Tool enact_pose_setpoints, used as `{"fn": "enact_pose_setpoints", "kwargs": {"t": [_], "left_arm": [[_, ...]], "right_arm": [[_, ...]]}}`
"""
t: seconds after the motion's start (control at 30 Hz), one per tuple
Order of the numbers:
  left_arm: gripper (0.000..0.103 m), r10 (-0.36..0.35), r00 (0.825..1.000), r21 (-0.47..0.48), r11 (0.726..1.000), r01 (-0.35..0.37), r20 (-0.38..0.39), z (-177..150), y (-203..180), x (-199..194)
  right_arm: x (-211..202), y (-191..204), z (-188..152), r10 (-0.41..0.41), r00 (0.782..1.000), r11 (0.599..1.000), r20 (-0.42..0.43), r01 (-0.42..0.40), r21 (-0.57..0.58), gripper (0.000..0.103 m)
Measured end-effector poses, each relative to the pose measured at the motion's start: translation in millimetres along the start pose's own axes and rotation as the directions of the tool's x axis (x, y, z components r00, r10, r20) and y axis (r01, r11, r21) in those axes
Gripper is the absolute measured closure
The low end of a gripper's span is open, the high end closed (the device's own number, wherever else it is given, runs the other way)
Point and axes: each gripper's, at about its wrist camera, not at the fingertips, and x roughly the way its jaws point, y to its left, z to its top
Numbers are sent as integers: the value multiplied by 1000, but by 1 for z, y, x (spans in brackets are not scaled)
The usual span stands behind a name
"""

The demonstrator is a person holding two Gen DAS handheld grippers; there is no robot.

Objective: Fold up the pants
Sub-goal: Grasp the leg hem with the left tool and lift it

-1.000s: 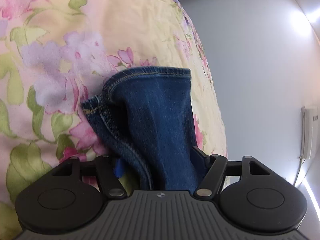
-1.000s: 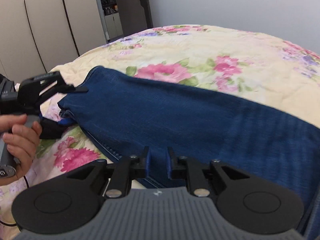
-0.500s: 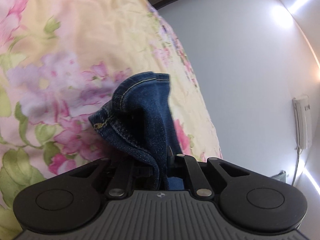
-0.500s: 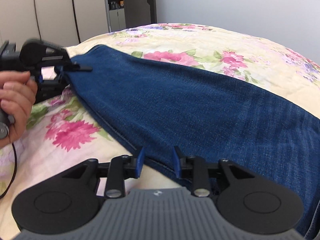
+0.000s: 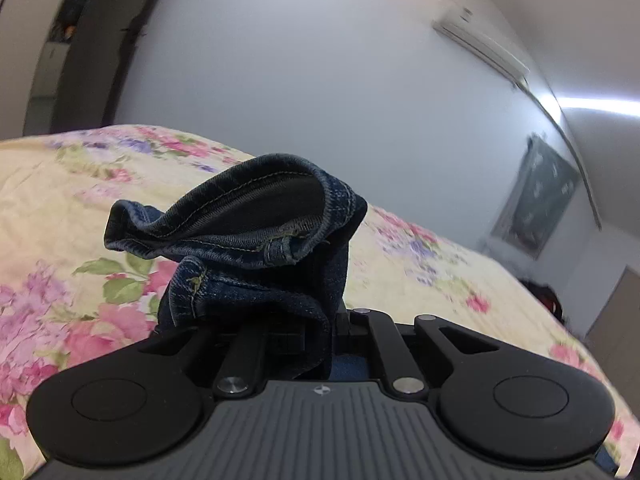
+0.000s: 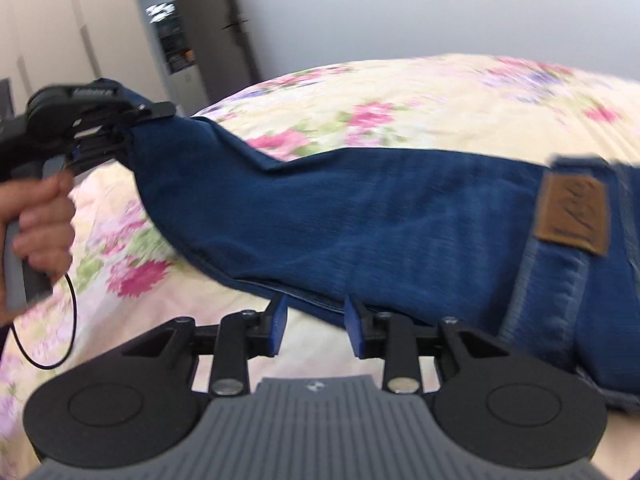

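Left wrist view: the left gripper point(image 5: 316, 344) is pinched tight on the hem end of the jeans point(image 5: 256, 240), and the denim bunches up right in front of its fingers, cuff mouth gaping above them. A second ago that cuff lay flat on the floral bedspread point(image 5: 60, 208) with the jaws wide around it; now they've snapped closed and the leg end is lifted clear, bedspread dropping away beneath and beyond.

Over on the right wrist view, the right gripper point(image 6: 314, 326) stands spread, blue pads point(image 6: 278, 324) either side of bare bedspread, the jeans' edge just ahead of the tips and not pinched. It was clamped on that edge a moment back and has just been opening, so it's let go. To its left, a hand point(image 6: 40, 216) carries the other gripper with the leg end raised; off to its right, the waistband and leather patch point(image 6: 572, 216) lie flat.

Looks like the fold proper is under way: hem heading toward the waistband, single-handed.
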Motion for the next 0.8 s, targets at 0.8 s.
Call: {"fn": "enact_pose_setpoints", "kwargs": {"t": [0.8], "left_arm": [[88, 131, 980, 400, 914, -62, -148, -55, -122, 31]], "right_arm": [[-39, -144, 28, 49, 987, 958, 153, -90, 271, 74]]}}
